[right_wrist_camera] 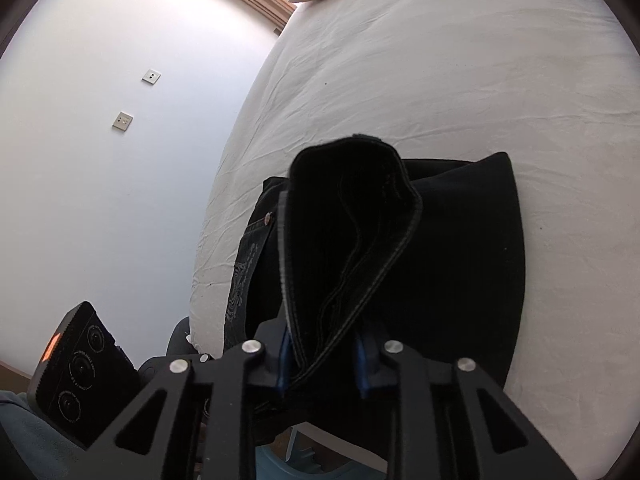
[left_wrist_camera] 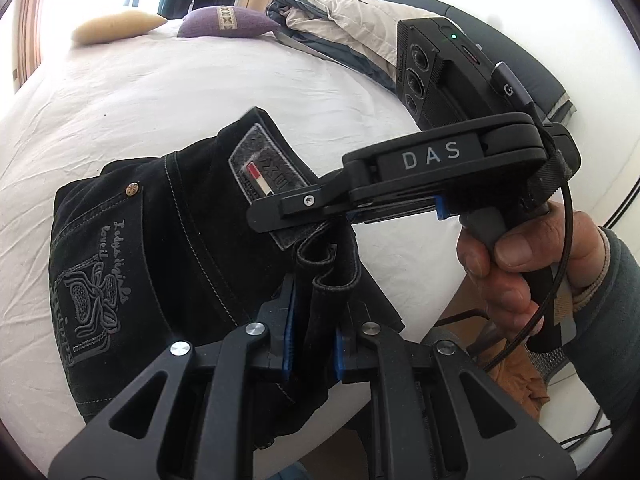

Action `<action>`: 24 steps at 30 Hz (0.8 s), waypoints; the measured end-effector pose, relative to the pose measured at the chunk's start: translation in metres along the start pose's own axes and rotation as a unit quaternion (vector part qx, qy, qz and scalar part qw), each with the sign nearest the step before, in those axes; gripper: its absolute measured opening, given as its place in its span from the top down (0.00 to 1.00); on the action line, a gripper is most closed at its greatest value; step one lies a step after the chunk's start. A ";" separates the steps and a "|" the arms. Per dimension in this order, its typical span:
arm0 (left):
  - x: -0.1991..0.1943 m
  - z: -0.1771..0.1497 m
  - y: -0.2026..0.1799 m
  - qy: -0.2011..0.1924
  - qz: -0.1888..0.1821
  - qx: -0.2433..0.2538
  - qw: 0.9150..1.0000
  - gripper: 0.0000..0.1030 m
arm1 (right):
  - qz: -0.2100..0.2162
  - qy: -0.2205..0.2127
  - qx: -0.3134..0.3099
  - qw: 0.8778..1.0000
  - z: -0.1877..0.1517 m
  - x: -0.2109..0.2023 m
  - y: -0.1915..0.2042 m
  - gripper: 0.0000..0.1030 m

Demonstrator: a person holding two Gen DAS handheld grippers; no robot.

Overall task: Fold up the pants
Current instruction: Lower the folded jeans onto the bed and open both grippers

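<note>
At the bottom of my left wrist view, the left gripper [left_wrist_camera: 314, 344] pinches a folded edge of the black pants [left_wrist_camera: 168, 248] between its blue pads, jaws nearly together. Just beyond, on the left of the frame, the back pocket shows grey embroidery with cursive lettering I cannot read for certain, a copper rivet, and a grey waistband patch [left_wrist_camera: 266, 172] with a red and white stripe; its small print is too blurred to make out. At mid right my right hand [left_wrist_camera: 516, 264] holds the right gripper [left_wrist_camera: 280, 216], its body marked "DAS" in pale letters, its fingers lying across the patch. From the right wrist view, that gripper [right_wrist_camera: 322, 364] is clamped narrowly on a thick doubled hem of the pants [right_wrist_camera: 460, 260], which rest at the near edge of the white bed [left_wrist_camera: 160, 92]. Farther off, a purple cushion [left_wrist_camera: 226, 20] and a cream pillow [left_wrist_camera: 118, 26] lie at the upper left.
</note>
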State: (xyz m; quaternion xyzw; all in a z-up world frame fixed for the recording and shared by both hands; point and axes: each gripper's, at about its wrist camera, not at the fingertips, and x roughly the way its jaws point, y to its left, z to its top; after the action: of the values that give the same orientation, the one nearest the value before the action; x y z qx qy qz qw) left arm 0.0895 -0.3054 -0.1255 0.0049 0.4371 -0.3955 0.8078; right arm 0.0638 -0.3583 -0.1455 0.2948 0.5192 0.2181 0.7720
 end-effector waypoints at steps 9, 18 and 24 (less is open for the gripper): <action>0.040 -0.004 -0.024 0.019 0.006 0.039 0.999 0.88 | -0.024 -0.023 0.000 0.999 0.005 -0.008 -0.012 0.83; 0.089 -0.021 -0.031 0.062 0.015 0.049 0.997 0.82 | -0.025 -0.016 0.022 0.999 -0.001 0.010 -0.055 0.83; 0.069 -0.029 -0.016 0.088 -0.069 -0.018 0.994 0.72 | 0.030 -0.032 0.048 0.998 -0.010 0.009 -0.075 0.77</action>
State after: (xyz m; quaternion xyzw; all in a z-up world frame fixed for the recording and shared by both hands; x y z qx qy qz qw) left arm 0.0800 -0.3500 -0.1869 -0.0052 0.5129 -0.4400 0.7371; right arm 0.0600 -0.4050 -0.2060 0.3539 0.4949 0.2064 0.7663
